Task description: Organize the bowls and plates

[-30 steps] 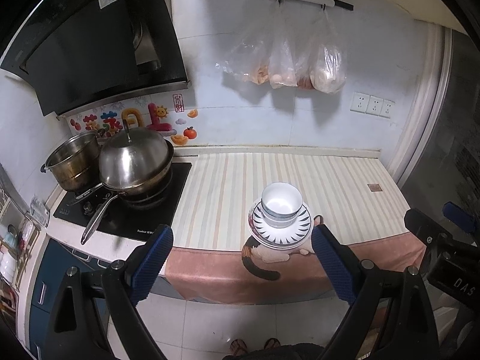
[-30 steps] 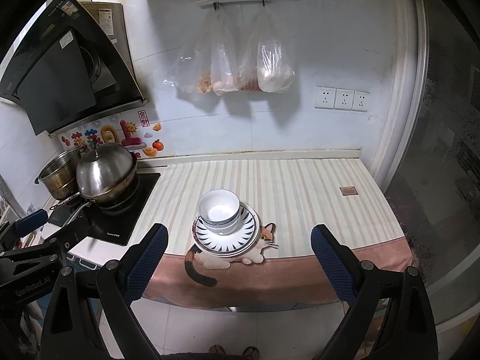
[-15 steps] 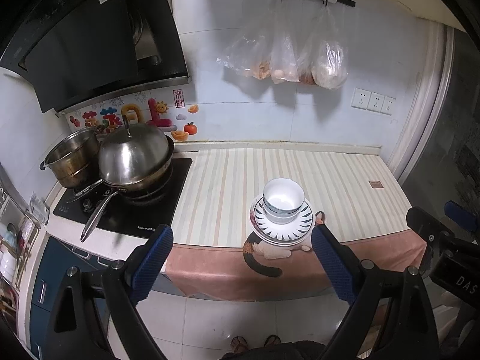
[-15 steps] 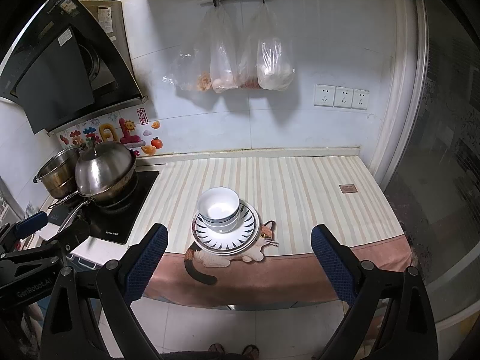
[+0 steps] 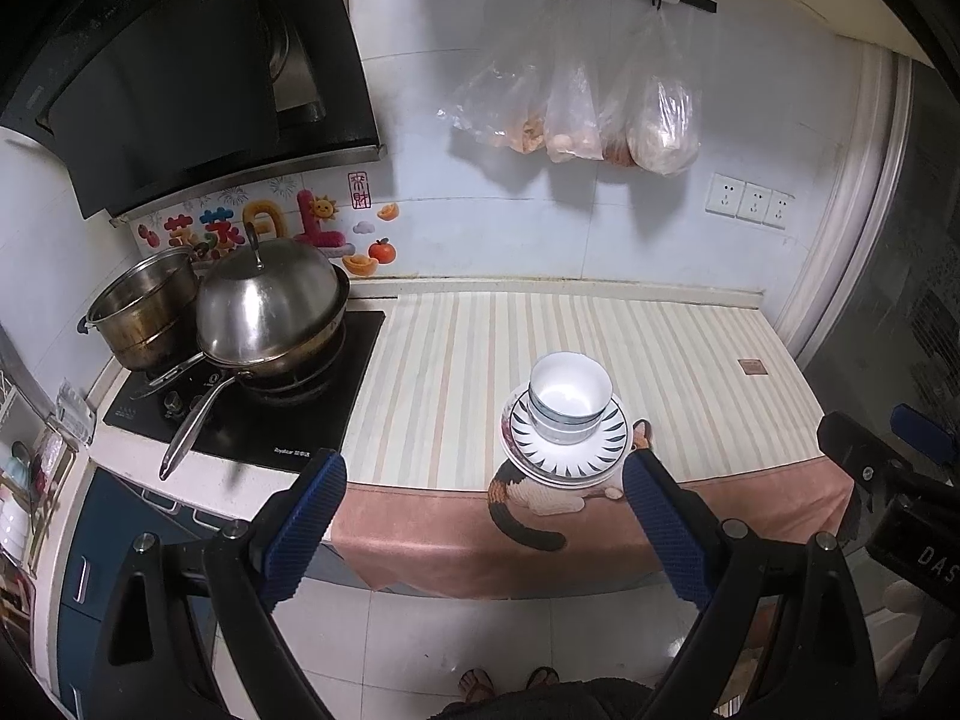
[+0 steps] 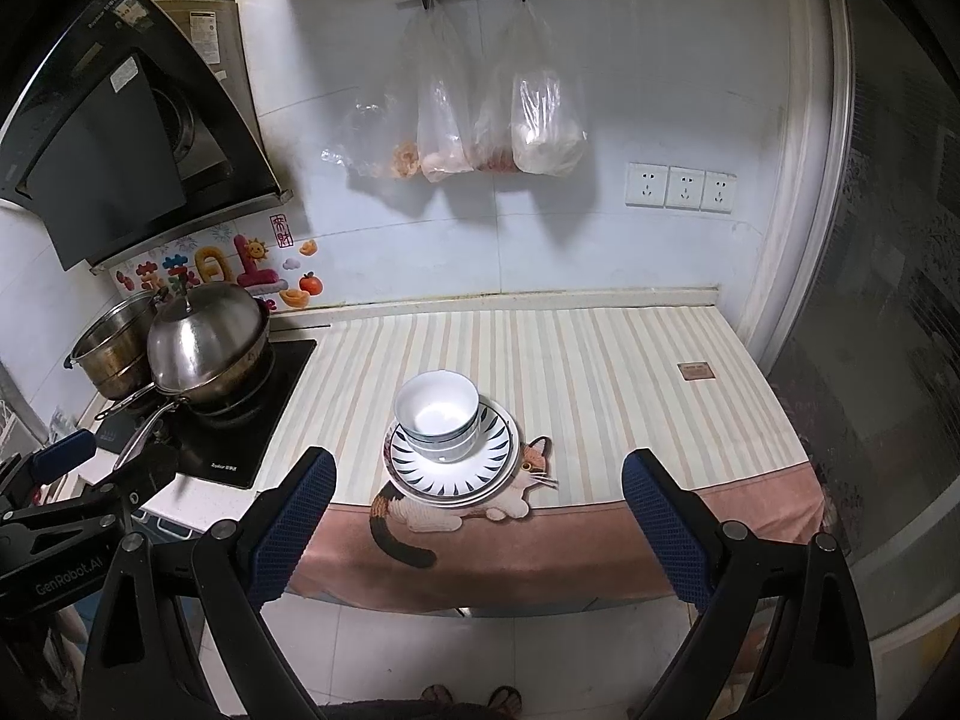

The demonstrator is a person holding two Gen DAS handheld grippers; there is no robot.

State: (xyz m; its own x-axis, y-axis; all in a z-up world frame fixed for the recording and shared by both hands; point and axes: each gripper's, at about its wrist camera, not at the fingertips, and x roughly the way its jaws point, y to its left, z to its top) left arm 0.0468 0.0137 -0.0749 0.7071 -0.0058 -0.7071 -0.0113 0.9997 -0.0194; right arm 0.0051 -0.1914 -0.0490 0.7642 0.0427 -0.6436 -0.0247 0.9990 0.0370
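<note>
1. Since a second ago we have drifted slightly: the dishes sit a touch higher in both views, otherwise unchanged.
2. Our left gripper (image 5: 483, 483) and right gripper (image 6: 479, 477) hang spread wide, holding nothing, off the counter's front edge.
3. The bowls (image 6: 439, 417) sit nested on the plates (image 6: 487, 468), near the front edge of the counter (image 6: 600, 372), over the cloth's cat picture (image 6: 528, 483).
4. Pots (image 5: 270, 306) stand at the left end.

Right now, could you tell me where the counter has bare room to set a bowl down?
The striped counter cloth is bare right of the stacked white bowls on the blue-patterned plates, out to the small brown tag, and behind the stack to the wall. A narrower bare strip separates the stack from the black cooktop, which is crowded with a lidded steel pan and pot.
</note>
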